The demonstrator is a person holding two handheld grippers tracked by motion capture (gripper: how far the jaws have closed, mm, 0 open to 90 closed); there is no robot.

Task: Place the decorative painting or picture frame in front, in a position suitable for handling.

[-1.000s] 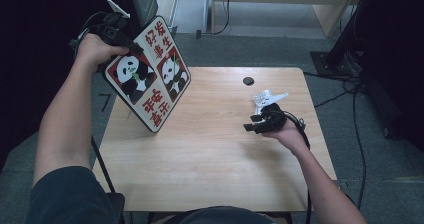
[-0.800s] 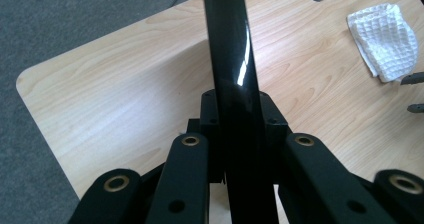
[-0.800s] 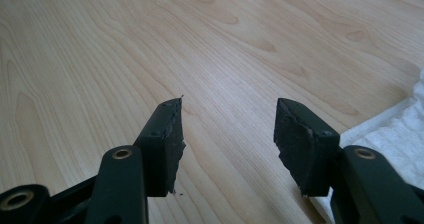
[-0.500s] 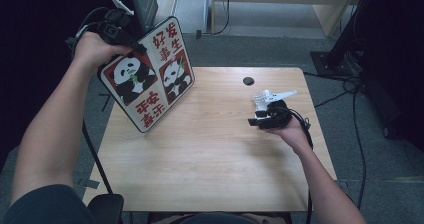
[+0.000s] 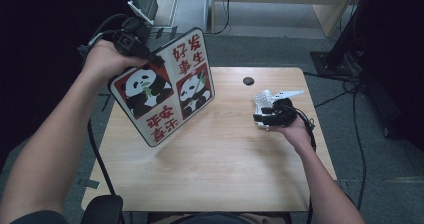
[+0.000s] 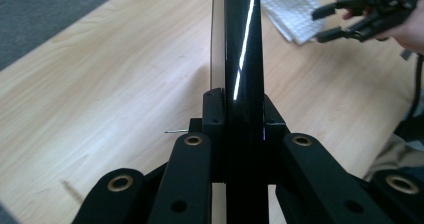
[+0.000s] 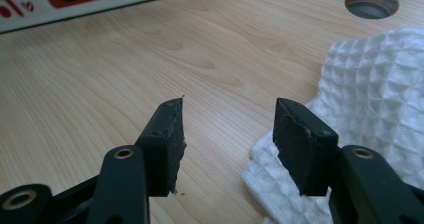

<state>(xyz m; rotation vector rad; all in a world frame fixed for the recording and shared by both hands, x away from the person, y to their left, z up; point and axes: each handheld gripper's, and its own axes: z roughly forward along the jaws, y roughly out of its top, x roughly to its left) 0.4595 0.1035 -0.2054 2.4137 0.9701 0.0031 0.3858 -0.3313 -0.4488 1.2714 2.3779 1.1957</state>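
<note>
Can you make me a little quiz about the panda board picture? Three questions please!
1. True or false: the left gripper is shut on the panda board.
2. What lies beside the right gripper: A a white cloth, B a red cup, C a green book?
3. Fill in: the panda board is held up off the ____.

Key
1. True: its jaws clamp the board's edge.
2. A: the white cloth lies on the table, and the open jaws hold nothing.
3. table
</note>
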